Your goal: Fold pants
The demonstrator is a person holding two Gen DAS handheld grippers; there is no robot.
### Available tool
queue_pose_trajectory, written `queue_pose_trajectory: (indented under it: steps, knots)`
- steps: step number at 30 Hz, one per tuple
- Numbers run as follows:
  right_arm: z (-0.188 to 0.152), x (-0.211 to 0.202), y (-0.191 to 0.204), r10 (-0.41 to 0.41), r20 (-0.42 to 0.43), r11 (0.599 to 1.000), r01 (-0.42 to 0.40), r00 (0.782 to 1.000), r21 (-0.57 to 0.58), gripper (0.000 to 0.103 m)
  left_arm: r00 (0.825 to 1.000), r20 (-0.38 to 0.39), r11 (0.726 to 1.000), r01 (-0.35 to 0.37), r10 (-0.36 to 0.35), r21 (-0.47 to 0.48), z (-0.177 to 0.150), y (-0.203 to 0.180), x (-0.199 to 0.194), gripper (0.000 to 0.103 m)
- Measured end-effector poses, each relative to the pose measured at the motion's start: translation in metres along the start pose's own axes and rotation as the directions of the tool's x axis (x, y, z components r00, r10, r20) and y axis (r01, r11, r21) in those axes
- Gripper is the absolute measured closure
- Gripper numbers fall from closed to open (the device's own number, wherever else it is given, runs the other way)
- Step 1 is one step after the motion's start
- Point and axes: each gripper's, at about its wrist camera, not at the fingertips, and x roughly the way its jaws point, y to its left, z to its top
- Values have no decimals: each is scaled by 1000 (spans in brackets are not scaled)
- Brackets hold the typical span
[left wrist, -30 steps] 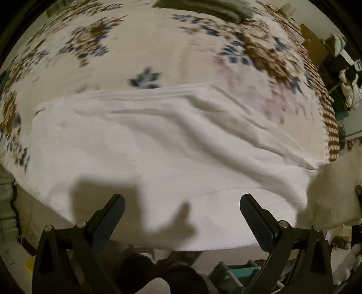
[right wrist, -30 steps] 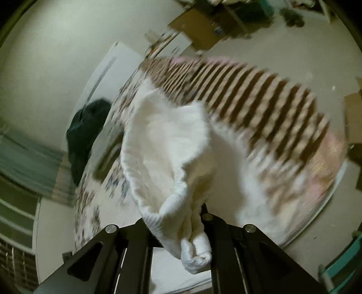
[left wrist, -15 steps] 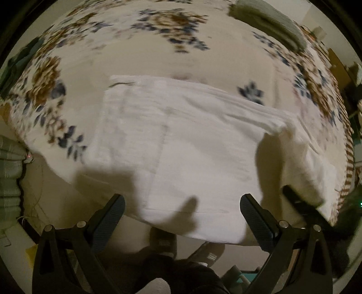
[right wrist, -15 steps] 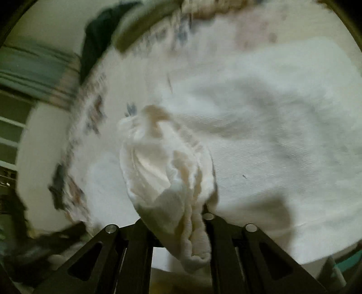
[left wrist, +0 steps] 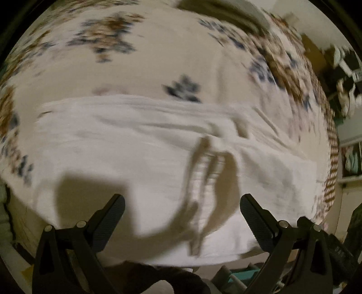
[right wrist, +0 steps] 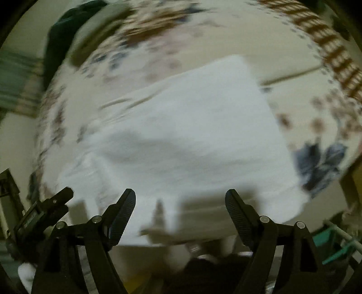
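- Hovering over the near edge of the bed, the left gripper (left wrist: pixel 182 207) has its jaws spread wide with nothing between them — the white pants (left wrist: pixel 140 162) lie just ahead of and below its fingertips.
- Ahead of that gripper the pants stretch flat across the floral bedspread (left wrist: pixel 158 56), with a bunched ridge of folds ahead and slightly to its right; the picture is blurred, so finer creases are hard to read.
- Beyond the pants, far ahead of the left gripper, an olive folded cloth (left wrist: pixel 217 9) sits at the far side of the bed.
- Over on the right, the right gripper (right wrist: pixel 180 208) is also released — jaws apart, empty — and the pants (right wrist: pixel 192 126) lie as a broad white slab directly ahead of its fingertips.
- Far ahead and to its left, a dark green garment (right wrist: pixel 61 34) rests near the bed's far edge.
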Motion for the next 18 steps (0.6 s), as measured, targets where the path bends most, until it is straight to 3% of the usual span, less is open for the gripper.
queue_pose_trajectory:
  steps: [2, 4, 5, 6, 8, 9, 11, 15, 18]
  knots:
    - [16, 1, -12, -25, 3, 999, 25, 1000, 33, 20, 999, -29, 999, -30, 31, 23, 5, -17, 23, 0]
    - [19, 3, -14, -41, 13, 998, 40, 999, 48, 20, 999, -36, 999, -25, 26, 25, 11, -25, 38, 8]
    - [21, 4, -17, -53, 17, 997, 52, 998, 55, 20, 999, -43, 1000, -10, 11, 26, 13, -26, 44, 27]
    - [29, 6, -17, -62, 19, 996, 61, 998, 63, 20, 999, -42, 999, 11, -10, 30, 16, -27, 48, 58]
    - [27, 6, -17, -69, 25, 995, 67, 997, 71, 20, 998, -33, 997, 48, -46, 56, 20, -27, 53, 72]
    - [34, 6, -20, -74, 25, 995, 72, 997, 72, 20, 996, -16, 995, 84, -84, 54, 21, -23, 51, 86]
    - [33, 2, -23, -91, 28, 994, 89, 995, 70, 20, 989, -10, 988, 150, -150, 36, 24, -13, 47, 89]
    - [29, -4, -22, -88, 17, 993, 86, 996, 75, 20, 952, -22, 952, 305, -306, -33, 28, 13, 32, 90]
    - [30, 2, -18, -85, 7, 995, 85, 996, 59, 20, 938, -14, 937, 347, -347, -37, 28, 12, 16, 91]
